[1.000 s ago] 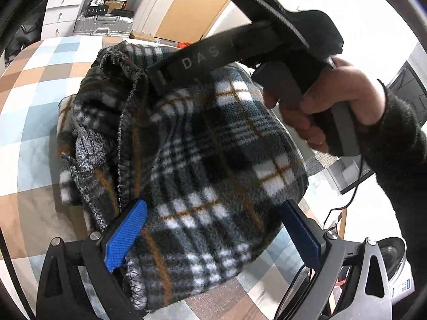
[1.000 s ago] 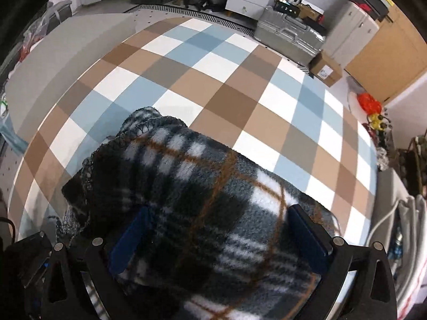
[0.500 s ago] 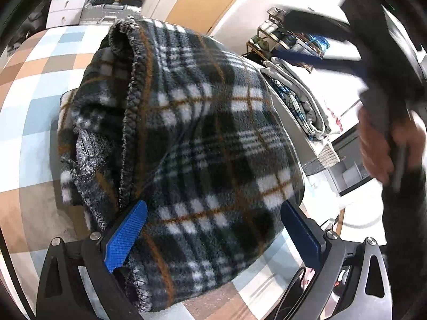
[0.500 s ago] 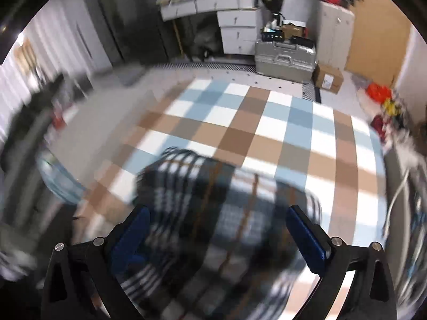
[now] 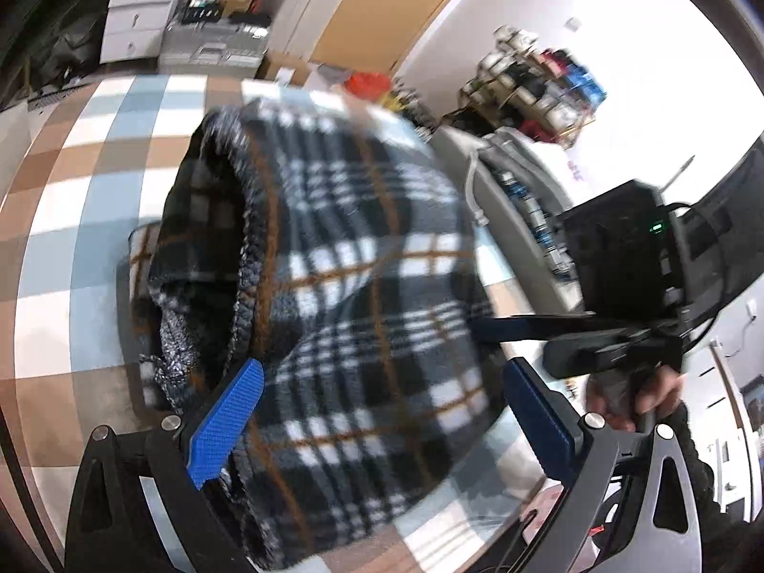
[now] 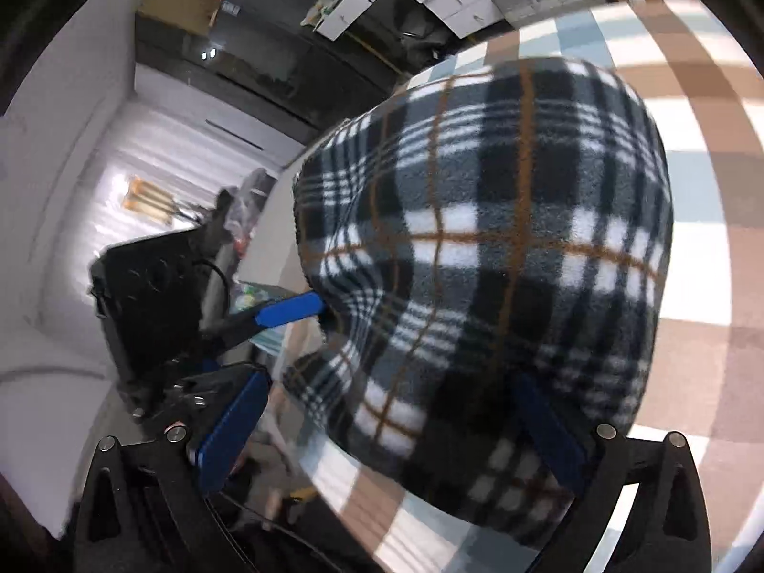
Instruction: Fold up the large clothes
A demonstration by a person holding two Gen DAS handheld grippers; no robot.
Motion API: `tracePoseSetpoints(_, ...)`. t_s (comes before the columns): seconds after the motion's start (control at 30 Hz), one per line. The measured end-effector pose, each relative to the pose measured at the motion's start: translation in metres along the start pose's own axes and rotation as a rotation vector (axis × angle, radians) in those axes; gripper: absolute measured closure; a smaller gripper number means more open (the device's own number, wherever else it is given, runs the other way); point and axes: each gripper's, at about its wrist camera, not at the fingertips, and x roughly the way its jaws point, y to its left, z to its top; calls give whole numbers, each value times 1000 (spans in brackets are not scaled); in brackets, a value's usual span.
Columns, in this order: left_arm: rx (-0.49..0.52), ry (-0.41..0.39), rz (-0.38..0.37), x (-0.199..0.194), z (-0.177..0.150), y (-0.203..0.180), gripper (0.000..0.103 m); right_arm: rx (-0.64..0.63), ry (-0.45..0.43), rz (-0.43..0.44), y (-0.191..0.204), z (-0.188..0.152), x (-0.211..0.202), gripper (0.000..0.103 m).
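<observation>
A black, white and orange plaid fleece garment (image 5: 363, 267) lies as a thick folded bundle on the checked table (image 5: 71, 248). Its stitched edge and a grey knit lining show on the left side. My left gripper (image 5: 382, 418) is open, with the bundle's near end between its blue pads. My right gripper (image 5: 611, 348) comes in from the right, held by a hand (image 5: 635, 396), one finger against the bundle's side. In the right wrist view the garment (image 6: 501, 238) fills the middle, my right gripper (image 6: 389, 429) stands open around its near end, and a blue finger (image 6: 289, 310) of the left gripper touches its left edge.
A pile of folded clothes (image 5: 520, 200) lies beyond the table's right side. White drawers (image 5: 138, 14), a silver suitcase (image 5: 215, 43) and a cluttered shelf (image 5: 539, 90) stand behind. The table edge (image 6: 334, 472) runs close by the right gripper's left finger.
The right gripper has come down from above the bundle to its right side. Both cameras have swung, and the right one now faces left across the garment. Both frames are blurred by motion.
</observation>
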Motion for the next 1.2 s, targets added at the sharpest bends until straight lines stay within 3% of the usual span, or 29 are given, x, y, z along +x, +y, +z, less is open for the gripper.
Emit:
tracePoseSetpoints(0.2, -9, 34, 44, 24, -7, 10, 5, 62, -19, 184, -20, 4, 13, 0)
tracePoseSetpoints(0.27, 41, 35, 78, 31, -11, 5, 5, 40, -14, 179, -16, 5, 18, 0)
tracePoseSetpoints(0.43, 107, 16, 115, 33, -15, -13, 5, -112, -35, 60, 16, -5, 27, 0)
tracePoseSetpoints(0.5, 91, 22, 101, 29, -11, -11, 5, -62, -21, 96, 19, -2, 18, 0)
tracePoseSetpoints(0.57, 83, 26, 90, 24, -12, -6, 5, 13, -12, 189, 21, -3, 6, 0)
tracePoseSetpoints(0.63, 90, 30, 86, 25, -13, -5, 5, -28, -10, 259, 33, -8, -6, 0)
tracePoseSetpoints(0.7, 105, 29, 83, 23, -17, -4, 5, -56, 59, 231, 38, -17, -3, 0)
tracePoseSetpoints(0.8, 105, 29, 74, 23, -18, -4, 6, 41, 143, 193, 21, -32, 22, 0)
tracePoseSetpoints(0.87, 104, 31, 76, 22, -18, -4, 5, 121, 136, 253, 6, -34, 37, 0)
tracePoseSetpoints(0.93, 92, 41, 70, 20, -15, -3, 5, 135, 131, 254, 3, -33, 44, 0)
tracePoseSetpoints(1.07, -16, 64, -16, -3, 4, 14, 5, 99, 107, 204, 12, -36, 45, 0)
tracePoseSetpoints(1.2, -25, 24, -261, -32, 39, 14, 5, 118, 90, 210, 9, -43, 45, 0)
